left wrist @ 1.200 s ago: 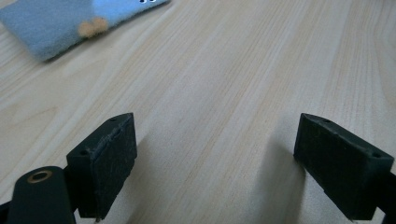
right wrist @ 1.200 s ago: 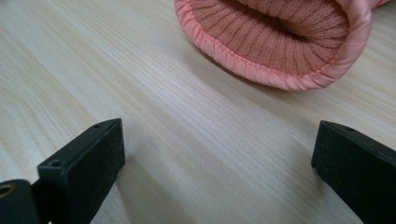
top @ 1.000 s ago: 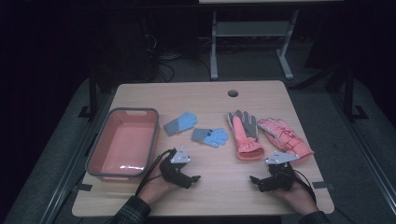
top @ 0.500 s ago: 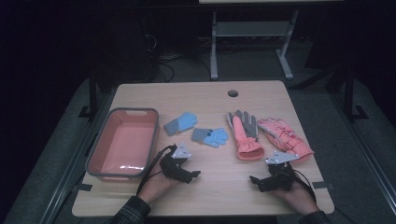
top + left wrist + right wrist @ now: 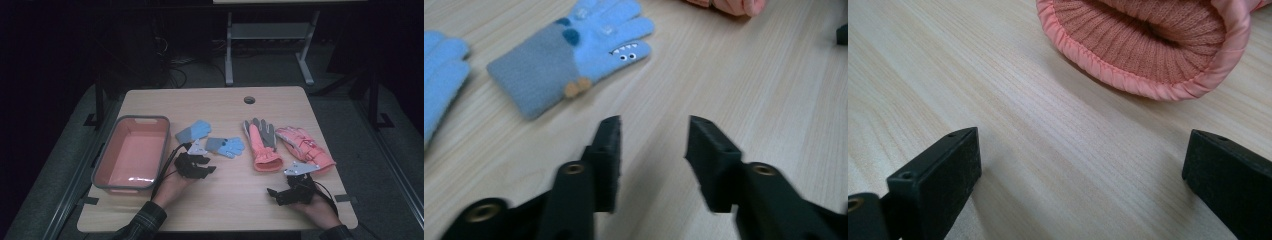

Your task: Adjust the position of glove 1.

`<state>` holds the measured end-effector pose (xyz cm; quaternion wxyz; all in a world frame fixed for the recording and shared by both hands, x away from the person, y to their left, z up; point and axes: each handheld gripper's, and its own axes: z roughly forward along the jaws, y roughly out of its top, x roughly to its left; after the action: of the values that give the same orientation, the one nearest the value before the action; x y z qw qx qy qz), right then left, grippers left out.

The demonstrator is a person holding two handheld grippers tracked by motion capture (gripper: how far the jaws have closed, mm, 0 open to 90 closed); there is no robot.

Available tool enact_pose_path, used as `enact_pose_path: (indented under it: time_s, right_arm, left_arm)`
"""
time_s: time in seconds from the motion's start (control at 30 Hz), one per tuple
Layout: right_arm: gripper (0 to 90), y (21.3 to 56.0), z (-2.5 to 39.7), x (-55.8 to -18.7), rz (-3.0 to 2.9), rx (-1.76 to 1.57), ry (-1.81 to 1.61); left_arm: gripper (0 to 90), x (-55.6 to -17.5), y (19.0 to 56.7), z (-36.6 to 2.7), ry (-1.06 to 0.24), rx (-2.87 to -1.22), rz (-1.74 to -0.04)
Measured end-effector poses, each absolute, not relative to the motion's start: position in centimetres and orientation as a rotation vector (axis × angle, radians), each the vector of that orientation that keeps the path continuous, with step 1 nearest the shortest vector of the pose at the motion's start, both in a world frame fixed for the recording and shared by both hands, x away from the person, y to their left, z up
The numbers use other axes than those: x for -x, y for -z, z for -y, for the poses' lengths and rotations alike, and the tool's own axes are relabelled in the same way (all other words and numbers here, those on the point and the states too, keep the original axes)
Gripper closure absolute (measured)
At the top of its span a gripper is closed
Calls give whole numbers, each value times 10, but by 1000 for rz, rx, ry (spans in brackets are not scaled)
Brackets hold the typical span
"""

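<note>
The left gripper (image 5: 209,166) hovers with its jaws partly apart and empty, pointing at the small blue glove (image 5: 574,55) lying flat just beyond it, midway across the table (image 5: 235,200). The right gripper (image 5: 274,193), jaws spread wide and empty, sits near the front edge, facing the cuff of the pink glove (image 5: 1148,45)

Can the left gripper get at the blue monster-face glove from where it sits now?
Probably yes: the left gripper is open, and only bare table lies between it and the blue glove.
</note>
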<state>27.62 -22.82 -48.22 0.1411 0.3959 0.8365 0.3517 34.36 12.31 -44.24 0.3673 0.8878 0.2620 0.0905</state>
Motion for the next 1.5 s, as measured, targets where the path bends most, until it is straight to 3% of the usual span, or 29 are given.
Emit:
enact_pose_path:
  time_s: [0.27,0.97,1.5]
  right_arm:
    - [17,482,228,-276,-2416,-1142,-1015]
    - [17,482,228,-277,-2415,-1135,-1017]
    - [17,482,228,-277,-2416,-1143,-1016]
  left_arm:
    - [894,-364,434,-117,-252,-2264,-702]
    - [895,-417,449,-92,-286,-2307,-755]
    - [896,-404,459,-94,-191,-2312,-771]
